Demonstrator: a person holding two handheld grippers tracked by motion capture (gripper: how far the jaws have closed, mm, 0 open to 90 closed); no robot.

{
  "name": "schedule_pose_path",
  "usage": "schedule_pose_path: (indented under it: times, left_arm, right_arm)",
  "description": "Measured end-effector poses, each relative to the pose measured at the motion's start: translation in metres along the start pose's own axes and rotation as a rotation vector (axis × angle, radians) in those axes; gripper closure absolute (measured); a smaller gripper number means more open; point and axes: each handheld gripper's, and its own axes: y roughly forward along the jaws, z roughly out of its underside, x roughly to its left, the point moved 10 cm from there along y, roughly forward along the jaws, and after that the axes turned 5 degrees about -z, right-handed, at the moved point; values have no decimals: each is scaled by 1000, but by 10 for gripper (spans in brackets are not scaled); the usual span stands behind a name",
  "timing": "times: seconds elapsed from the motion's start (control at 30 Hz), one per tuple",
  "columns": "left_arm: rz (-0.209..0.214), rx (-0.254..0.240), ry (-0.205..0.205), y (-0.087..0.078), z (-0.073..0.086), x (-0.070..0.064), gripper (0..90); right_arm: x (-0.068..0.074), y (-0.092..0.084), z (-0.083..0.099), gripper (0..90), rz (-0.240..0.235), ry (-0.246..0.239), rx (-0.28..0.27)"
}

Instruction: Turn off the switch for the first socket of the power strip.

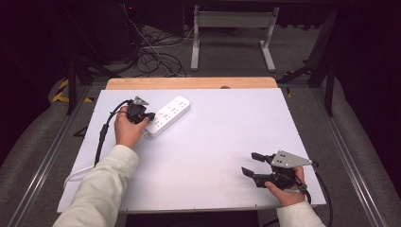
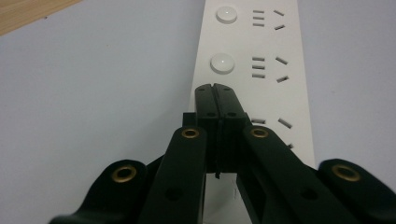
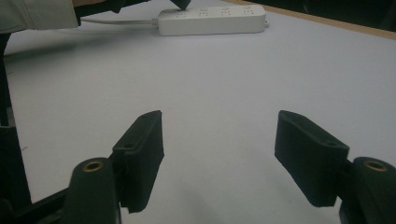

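A white power strip lies at an angle on the white table top, far left of centre. My left gripper is shut, its tips over the near end of the strip. In the left gripper view the closed jaws rest on the power strip just below a round white button; nothing is held between them. My right gripper stands open at the near right of the table, with bare table between its jaws. The power strip shows far off in the right gripper view.
The strip's white cord runs off the table's left side. A wooden strip borders the far edge of the table. Beyond it stand desk legs and tangled cables on the floor.
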Motion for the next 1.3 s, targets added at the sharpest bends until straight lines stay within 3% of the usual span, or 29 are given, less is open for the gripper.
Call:
schedule_pose_path:
  times: [0.43,0.77,1.3]
  left_arm:
    - [-14,-2,8,0,0,0,898]
    - [-13,-17,-31,1,1,-2,899]
    - [-57,-7,-13,1,0,-2,900]
  right_arm:
    - [0,0,0,337,0,1,2]
    - [0,0,0,337,-1,0,2]
    - [0,-1,0,337,-1,-2,2]
